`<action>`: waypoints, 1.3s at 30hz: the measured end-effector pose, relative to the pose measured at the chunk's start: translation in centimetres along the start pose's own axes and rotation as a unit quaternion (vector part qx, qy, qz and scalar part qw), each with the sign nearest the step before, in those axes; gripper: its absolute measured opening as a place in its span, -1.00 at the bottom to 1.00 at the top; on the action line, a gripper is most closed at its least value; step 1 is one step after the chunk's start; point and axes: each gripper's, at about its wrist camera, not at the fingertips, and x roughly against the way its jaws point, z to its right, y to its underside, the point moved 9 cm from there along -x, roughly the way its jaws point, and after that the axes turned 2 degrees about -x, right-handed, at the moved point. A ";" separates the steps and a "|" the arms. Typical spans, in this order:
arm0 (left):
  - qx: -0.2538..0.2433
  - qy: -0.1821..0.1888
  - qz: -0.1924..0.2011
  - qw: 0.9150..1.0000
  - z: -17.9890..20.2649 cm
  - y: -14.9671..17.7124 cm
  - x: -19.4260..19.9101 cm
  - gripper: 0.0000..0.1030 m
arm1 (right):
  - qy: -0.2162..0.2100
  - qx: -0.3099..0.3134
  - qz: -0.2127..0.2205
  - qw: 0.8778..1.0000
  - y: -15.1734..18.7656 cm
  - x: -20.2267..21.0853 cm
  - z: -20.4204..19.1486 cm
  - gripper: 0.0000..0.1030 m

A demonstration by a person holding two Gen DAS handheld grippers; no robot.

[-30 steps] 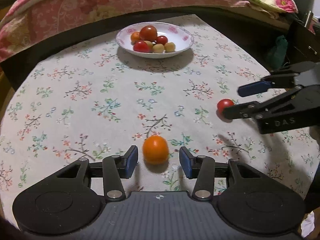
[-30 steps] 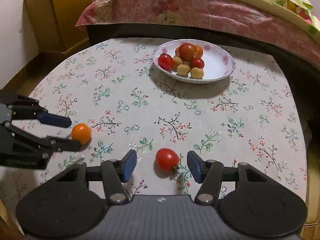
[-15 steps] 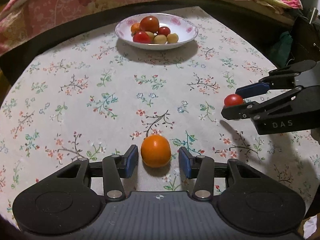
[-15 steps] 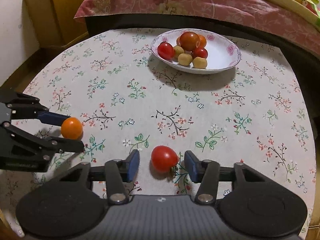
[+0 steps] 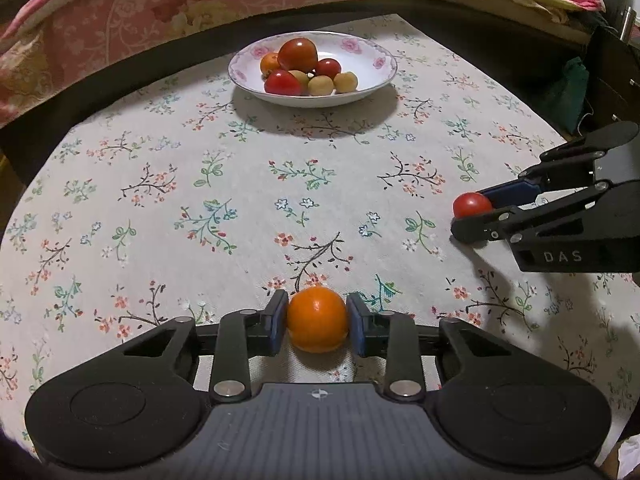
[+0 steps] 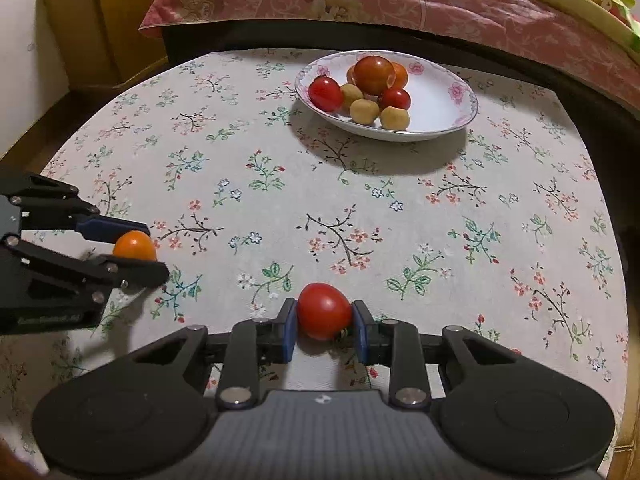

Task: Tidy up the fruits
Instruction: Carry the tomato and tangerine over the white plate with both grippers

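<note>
My left gripper (image 5: 317, 322) is shut on a small orange fruit (image 5: 317, 319), its blue pads touching both sides, low over the floral tablecloth. The same fruit (image 6: 134, 245) shows in the right wrist view between the left gripper's fingers. My right gripper (image 6: 324, 326) is shut on a red tomato (image 6: 324, 311); this tomato (image 5: 471, 205) also shows in the left wrist view at the right. A white flowered plate (image 5: 372, 80), (image 6: 444, 120) at the far side holds several tomatoes, an orange fruit and small yellow fruits.
The round table (image 5: 160, 184) has a floral cloth. A bed with a pink quilt (image 5: 140, 12) runs along the far edge. A wooden cabinet (image 6: 92, 20) stands at the left, dark furniture and a green cloth (image 5: 568, 92) at the right.
Both grippers have closed: the left on the orange fruit, the right on the red tomato. Both were open around their fruit before.
</note>
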 end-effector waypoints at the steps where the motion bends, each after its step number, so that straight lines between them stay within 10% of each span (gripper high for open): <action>1: -0.002 -0.001 0.000 1.000 0.0 0.0 0.0 -0.24 | -0.001 -0.002 0.002 1.000 0.0 0.1 0.0 -0.51; 39: 0.008 -0.015 0.121 0.993 -3.5 -17.7 -4.9 -0.24 | -0.009 -0.094 0.107 0.990 -14.4 -3.2 7.4 -0.51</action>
